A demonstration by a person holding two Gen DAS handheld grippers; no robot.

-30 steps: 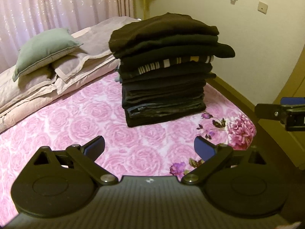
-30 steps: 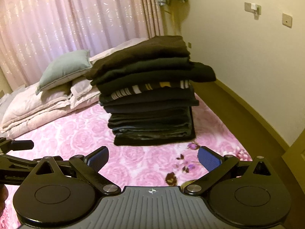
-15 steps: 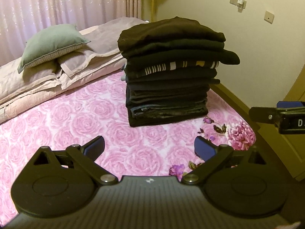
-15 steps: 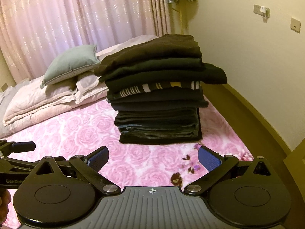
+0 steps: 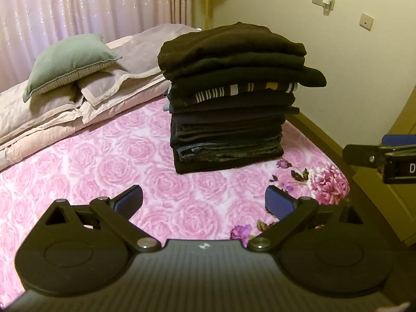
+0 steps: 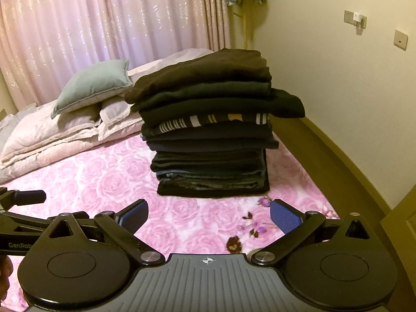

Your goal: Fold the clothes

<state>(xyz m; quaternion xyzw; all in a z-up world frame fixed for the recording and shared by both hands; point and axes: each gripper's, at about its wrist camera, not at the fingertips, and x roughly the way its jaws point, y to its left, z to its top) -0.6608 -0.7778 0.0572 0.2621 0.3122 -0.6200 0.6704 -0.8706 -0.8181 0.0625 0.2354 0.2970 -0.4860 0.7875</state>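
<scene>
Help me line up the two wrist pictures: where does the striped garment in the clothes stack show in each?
Left wrist: the striped garment is right of centre, upper half, fourth layer from the top of the stack.
Right wrist: the striped garment is at centre, just above mid-height, in the same layer.
Shared landmark: the green cushion lies left of the stack in both.

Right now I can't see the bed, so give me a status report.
Left gripper open, empty. Right gripper open, empty. Folded clothes stack upright on pink bedspread, untouched. Nothing between grippers and stack.
</scene>
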